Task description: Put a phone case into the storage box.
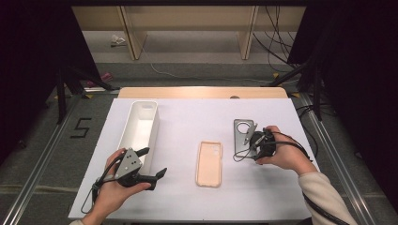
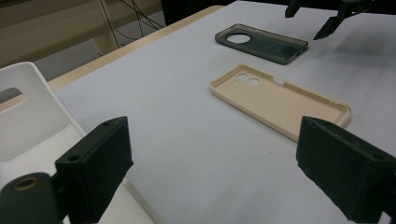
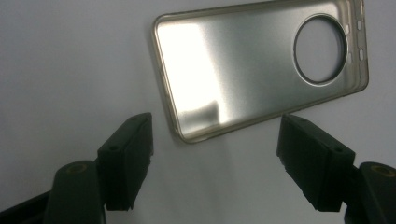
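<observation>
Trouble ahead if we drift: right tool spread wide, empty over the grey phone case, left tool released too, a clumsy dip could skid it across the worktop

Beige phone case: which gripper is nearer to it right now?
Left. The left gripper sits open just beside the beige phone case, toward the white bin. The right gripper is open above the grey phone case, farther off.
</observation>
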{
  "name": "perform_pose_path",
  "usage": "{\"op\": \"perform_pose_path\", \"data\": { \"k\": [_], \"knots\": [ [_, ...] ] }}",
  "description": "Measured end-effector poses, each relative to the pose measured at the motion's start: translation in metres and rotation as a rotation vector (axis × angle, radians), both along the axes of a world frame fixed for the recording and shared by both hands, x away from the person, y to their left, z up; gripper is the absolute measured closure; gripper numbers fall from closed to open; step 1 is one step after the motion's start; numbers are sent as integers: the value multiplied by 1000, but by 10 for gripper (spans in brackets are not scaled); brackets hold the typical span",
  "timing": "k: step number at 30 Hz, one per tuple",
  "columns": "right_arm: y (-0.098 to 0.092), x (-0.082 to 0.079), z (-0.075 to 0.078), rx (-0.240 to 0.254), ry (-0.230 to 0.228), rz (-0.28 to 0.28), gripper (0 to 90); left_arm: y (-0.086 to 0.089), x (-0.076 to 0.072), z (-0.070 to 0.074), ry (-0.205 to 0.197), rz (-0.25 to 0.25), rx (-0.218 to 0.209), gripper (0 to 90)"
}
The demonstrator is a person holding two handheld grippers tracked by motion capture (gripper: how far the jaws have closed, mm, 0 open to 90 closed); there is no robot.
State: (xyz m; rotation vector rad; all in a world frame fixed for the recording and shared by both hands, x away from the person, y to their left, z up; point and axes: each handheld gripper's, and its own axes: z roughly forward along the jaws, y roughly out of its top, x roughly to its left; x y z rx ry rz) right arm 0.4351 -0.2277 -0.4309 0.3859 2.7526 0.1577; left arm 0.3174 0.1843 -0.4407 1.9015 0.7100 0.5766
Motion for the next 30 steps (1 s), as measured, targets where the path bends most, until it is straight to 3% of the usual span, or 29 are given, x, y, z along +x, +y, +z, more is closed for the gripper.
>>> {"op": "perform_pose_path", "data": {
  "k": [17, 30],
  "knots": [
    [27, 7, -12, -68, 11, 94, 308, 0, 0, 0, -3, -2, 1, 101],
    [21, 11, -18, -115, 25, 116, 348, -1, 0, 0, 0, -6, -4, 101]
  ]
}}
